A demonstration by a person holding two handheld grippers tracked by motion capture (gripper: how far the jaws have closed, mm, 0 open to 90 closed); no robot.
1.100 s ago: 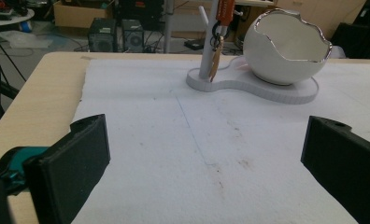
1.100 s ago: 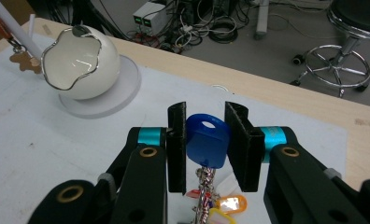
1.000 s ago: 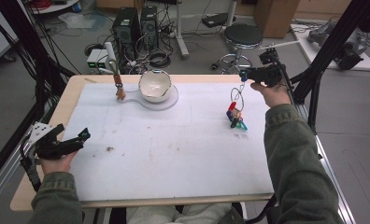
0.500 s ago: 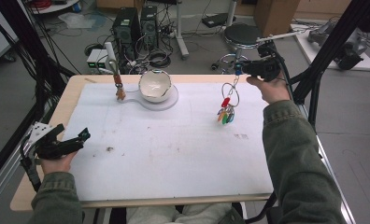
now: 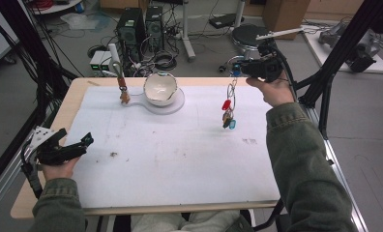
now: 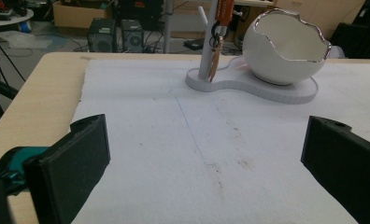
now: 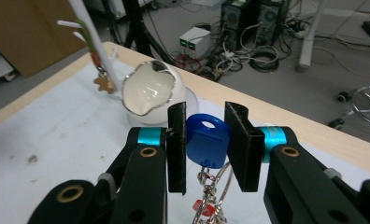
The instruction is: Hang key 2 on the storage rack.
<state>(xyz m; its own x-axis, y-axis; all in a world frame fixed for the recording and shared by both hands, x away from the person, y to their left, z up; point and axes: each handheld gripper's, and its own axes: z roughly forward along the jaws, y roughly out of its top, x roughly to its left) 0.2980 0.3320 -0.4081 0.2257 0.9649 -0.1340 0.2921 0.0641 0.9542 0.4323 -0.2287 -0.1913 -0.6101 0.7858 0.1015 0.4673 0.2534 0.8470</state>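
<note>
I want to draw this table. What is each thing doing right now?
Right tool: shut on the blue tag, lifted over the table's right side.
Blue tag: pinched between the jaws.
Key bunch: dangling under the tag, off the table.
Left tool: open, holding nothing.
Egg-shaped bowl: upright on its white stand, open at the top.
Orange charm: hanging from the stand's post.

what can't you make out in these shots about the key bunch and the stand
- Key bunch, high view: hanging below the right gripper, too small to count keys or tags.
- Key bunch, right gripper view: the jaws grip the blue tag; the rest is cut off by the bottom edge and hidden by the gripper body.
- Stand, left gripper view: its top is cut off by the upper edge.
- Bowl, high view: too small to tell whether anything is inside.
</note>
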